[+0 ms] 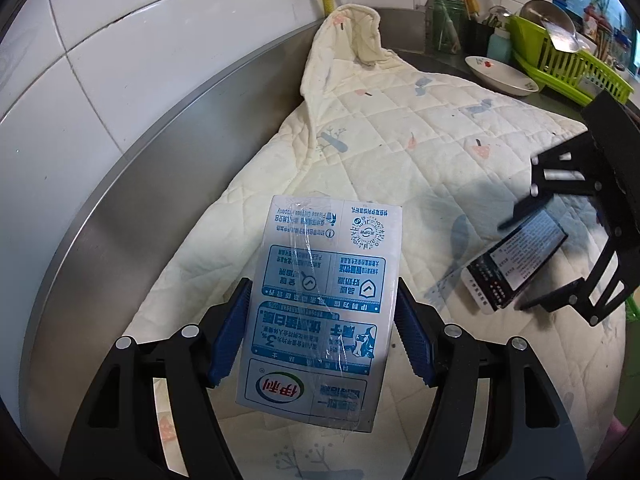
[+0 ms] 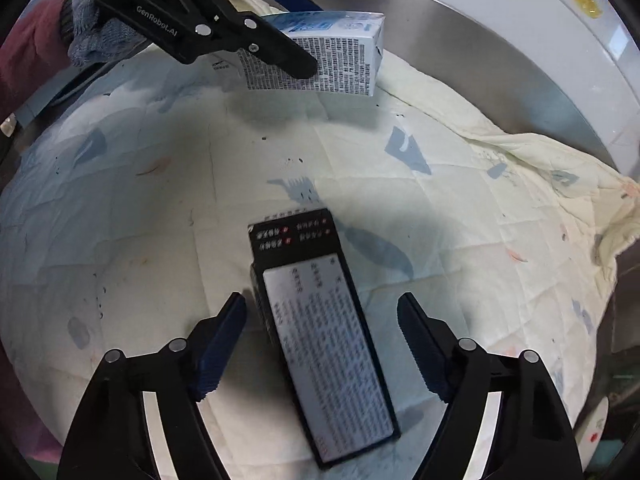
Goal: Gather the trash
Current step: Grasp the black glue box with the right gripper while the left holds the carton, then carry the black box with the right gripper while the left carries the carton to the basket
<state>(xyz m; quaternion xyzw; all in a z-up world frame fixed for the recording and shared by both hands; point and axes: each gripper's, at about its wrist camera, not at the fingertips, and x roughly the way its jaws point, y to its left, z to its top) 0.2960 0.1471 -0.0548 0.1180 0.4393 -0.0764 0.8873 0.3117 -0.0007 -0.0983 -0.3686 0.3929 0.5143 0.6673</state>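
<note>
Left wrist view: a white and blue milk carton (image 1: 320, 312) is held in the jaws of the left gripper (image 1: 322, 336), the blue pads pressed against its two long sides, and it is carried clear above a quilted cloth (image 1: 400, 136) spread over a steel counter (image 1: 160, 152). The carton's long axis runs straight away from the camera, along the fingers. At the right edge, the right gripper (image 1: 516, 264) is seen reaching down from the right toward a black box (image 1: 516, 264) lying on the cloth. A green dish rack (image 1: 560, 64) and a bowl (image 1: 500, 74) are seen at the far right.

Right wrist view: the black box (image 2: 324, 336) is seen lying flat on the quilted cloth (image 2: 460, 216), directly between the jaws of the right gripper (image 2: 322, 344). The jaws are partly open and are not yet pressed on the box; a gap shows on each side, wider on the right. The box's long axis runs roughly along the fingers, tilted slightly, its far end leaning left. The right gripper is plainly the nearer one. A slight turn of the wrist would probably be needed so that both long sides are met squarely. At the top, the left gripper (image 2: 280, 32) and its milk carton (image 2: 328, 56) are seen, well apart from the box.
</note>
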